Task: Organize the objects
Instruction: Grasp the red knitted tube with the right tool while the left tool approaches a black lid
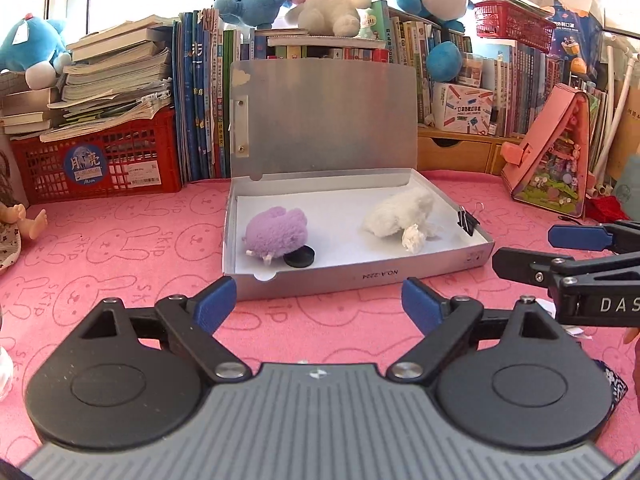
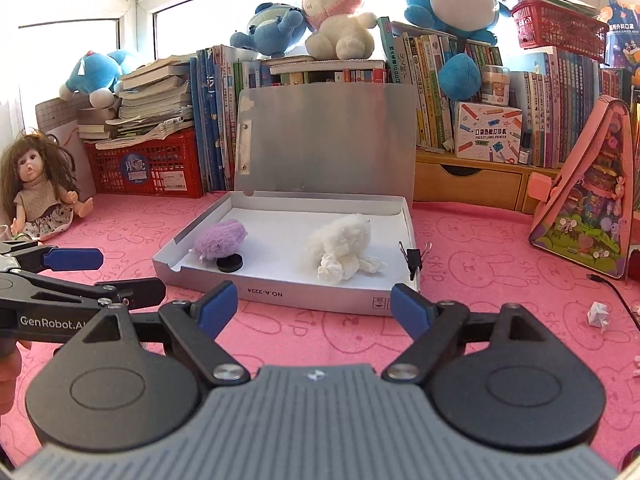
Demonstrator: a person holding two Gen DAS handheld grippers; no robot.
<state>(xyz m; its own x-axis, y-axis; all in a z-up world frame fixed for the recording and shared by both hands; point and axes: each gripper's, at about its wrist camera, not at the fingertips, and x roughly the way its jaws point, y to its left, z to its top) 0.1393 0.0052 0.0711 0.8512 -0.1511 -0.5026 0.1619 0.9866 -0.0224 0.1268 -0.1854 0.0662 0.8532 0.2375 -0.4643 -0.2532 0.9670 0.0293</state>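
Observation:
A silver box (image 1: 360, 276) (image 2: 280, 300) lies open on the pink mat, its lid standing upright behind. Inside are a purple plush (image 1: 276, 234) (image 2: 220, 242), a black disc (image 1: 300, 259) (image 2: 230, 263), a white plush (image 1: 402, 212) (image 2: 344, 242) and a crumpled white paper (image 1: 414, 239) (image 2: 331, 270). A black binder clip (image 1: 468, 220) (image 2: 414, 260) sits on the box's right rim. My left gripper (image 1: 318, 300) is open and empty just in front of the box. My right gripper (image 2: 314, 308) is open and empty, also in front of the box. Each gripper shows at the edge of the other's view.
A crumpled paper scrap (image 2: 598, 314) lies on the mat at the right. A doll (image 2: 40, 188) sits at the left. A red crate (image 1: 100, 160) with books, rows of books, plush toys and a pink triangular toy house (image 2: 592, 200) line the back.

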